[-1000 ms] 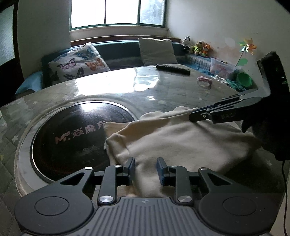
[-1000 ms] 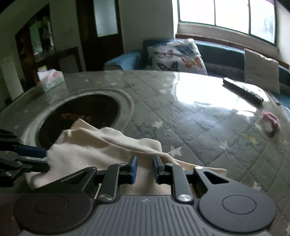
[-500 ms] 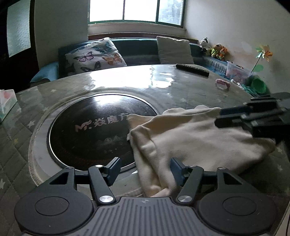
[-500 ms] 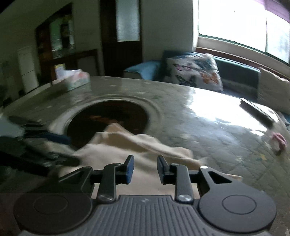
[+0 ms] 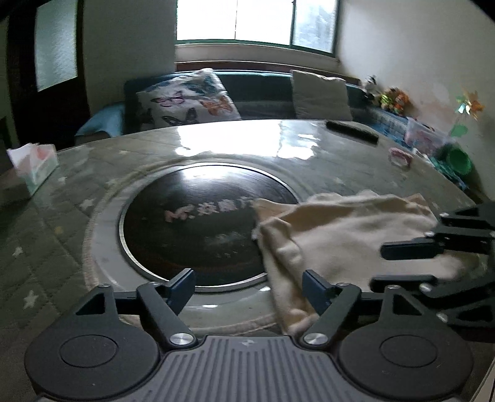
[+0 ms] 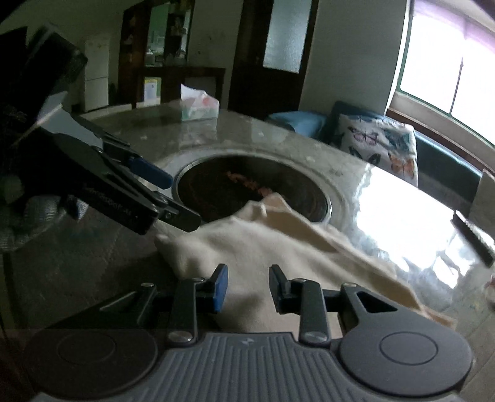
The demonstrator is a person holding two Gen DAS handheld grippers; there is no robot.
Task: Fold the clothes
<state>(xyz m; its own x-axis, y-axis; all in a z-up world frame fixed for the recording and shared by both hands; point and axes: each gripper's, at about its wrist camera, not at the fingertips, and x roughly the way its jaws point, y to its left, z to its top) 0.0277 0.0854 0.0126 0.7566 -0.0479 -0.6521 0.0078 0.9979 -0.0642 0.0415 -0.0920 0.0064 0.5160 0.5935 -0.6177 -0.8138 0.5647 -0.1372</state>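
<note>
Cream cloth (image 5: pixel 346 235) lies folded and rumpled on the round table (image 5: pixel 92 198), its far left corner overlapping the dark round inset (image 5: pixel 198 228) at the table's middle and the rest spread to the right of it toward the near edge. In the right wrist view the same cloth (image 6: pixel 263 244) runs from just below the inset toward the near right.

The left gripper (image 5: pixel 247 286) hangs over the near rim of the inset with its jaws wide and opening; only the cloth's near left edge reaches up beside its right finger, and nothing is pinched. The right gripper (image 6: pixel 247 286) sits low over the cloth with a moderate gap between its jaws; the fabric shows through the gap, but the pads do not press on it. Each gripper appears in the other's view, at the cloth's edge.

Farther out, a tissue box (image 5: pixel 32 168) stands at the table's left, a dark remote (image 5: pixel 352 131) and a small pink item (image 5: pixel 400 156) lie at the far right. A butterfly cushion (image 5: pixel 185 102) rests on the sofa beneath the window (image 5: pixel 256 21).
</note>
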